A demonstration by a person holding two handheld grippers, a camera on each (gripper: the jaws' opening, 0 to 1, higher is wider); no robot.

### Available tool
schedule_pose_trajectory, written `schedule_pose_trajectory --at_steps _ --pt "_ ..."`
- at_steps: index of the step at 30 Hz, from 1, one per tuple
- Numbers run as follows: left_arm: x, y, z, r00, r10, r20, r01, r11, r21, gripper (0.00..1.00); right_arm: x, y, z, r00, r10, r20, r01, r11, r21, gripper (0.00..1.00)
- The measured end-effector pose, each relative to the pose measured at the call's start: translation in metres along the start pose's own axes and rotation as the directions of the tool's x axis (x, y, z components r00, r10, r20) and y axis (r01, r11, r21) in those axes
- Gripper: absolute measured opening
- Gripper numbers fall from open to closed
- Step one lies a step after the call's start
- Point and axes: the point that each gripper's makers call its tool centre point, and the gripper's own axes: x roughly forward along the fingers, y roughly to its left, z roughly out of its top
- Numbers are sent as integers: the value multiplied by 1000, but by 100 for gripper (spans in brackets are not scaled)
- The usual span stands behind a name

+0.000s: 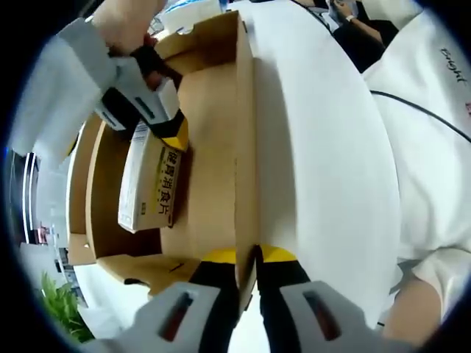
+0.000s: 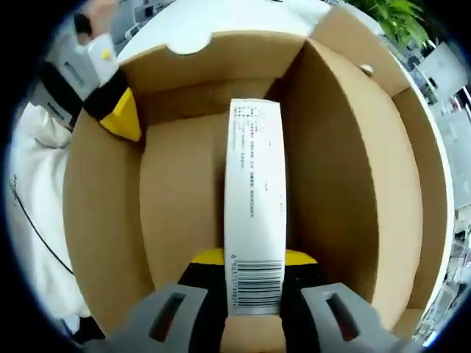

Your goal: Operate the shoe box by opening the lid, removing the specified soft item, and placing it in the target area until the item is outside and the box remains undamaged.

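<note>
An open brown cardboard shoe box lies on the white table, its lid folded back on the far side. My left gripper is shut on the box's near side wall, one jaw on each face. Inside the box, my right gripper is shut on the end of a small white and yellow packet. In the right gripper view the packet stretches away from my right gripper, barcode end between the jaws. The left gripper clamps the wall at upper left.
The white table spreads beside the box. A person in a white shirt stands at its edge, with a dark cable across the shirt. A green plant lies beyond the open lid.
</note>
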Motion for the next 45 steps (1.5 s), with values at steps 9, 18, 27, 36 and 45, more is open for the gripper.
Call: schedule_pose_trajectory --at_steps 9,18,27,36,45 --pt "-1 -1 0 1000 -4 -3 4 1000 -1 7 -2 0 3 1000 -26 -2 26 999 -39 22" --pt "-1 -1 1 1000 -6 -5 6 1000 1 6 -5 5 15 997 -17 70 18 1000 -13 22" --pt "0 -1 2 1000 5 1 -5 1000 5 7 -11 15 6 1000 -1 29 0 999 35 22" --pt "0 -1 1 1000 -4 1 4 1000 4 6 -44 19 -3 996 -11 92 5 998 58 22" --pt "0 -1 1 1000 1 -3 -1 1000 2 6 -64 25 -8 992 -14 123 11 1000 24 22"
